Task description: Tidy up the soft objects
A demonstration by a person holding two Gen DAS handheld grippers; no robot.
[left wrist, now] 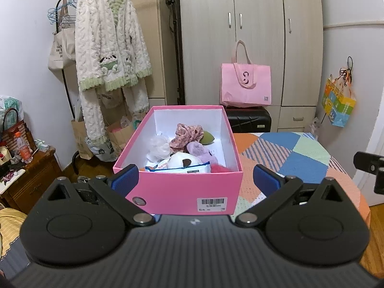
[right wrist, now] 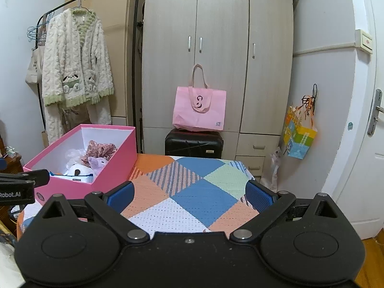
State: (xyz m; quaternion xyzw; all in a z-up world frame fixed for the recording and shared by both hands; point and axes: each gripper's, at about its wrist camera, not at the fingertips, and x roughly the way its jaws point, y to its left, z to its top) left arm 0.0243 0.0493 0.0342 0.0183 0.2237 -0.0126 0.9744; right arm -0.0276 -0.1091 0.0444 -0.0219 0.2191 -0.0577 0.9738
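Pink box (left wrist: 178, 187) of soft toys (left wrist: 184, 160) sat on the patchwork desk (right wrist: 192, 192); left tongs (left wrist: 195, 178) spread before it, right tongs (right wrist: 189, 194) spread empty beside it.

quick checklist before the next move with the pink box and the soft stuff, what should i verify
1. Left gripper empty, jaws spread: ok.
2. Right gripper empty, jaws spread over the patchwork cloth: ok.
3. Pink box open, no lid on it: ok.
4. Soft items already inside, such as the floral fabric piece, white mesh pouf and white plush: ok.
5. No soft item left out on the cloth: ok in the part that shows; the near edge is hidden by the grippers, cannot tell.
6. Box fully supported at its left edge: cannot tell.
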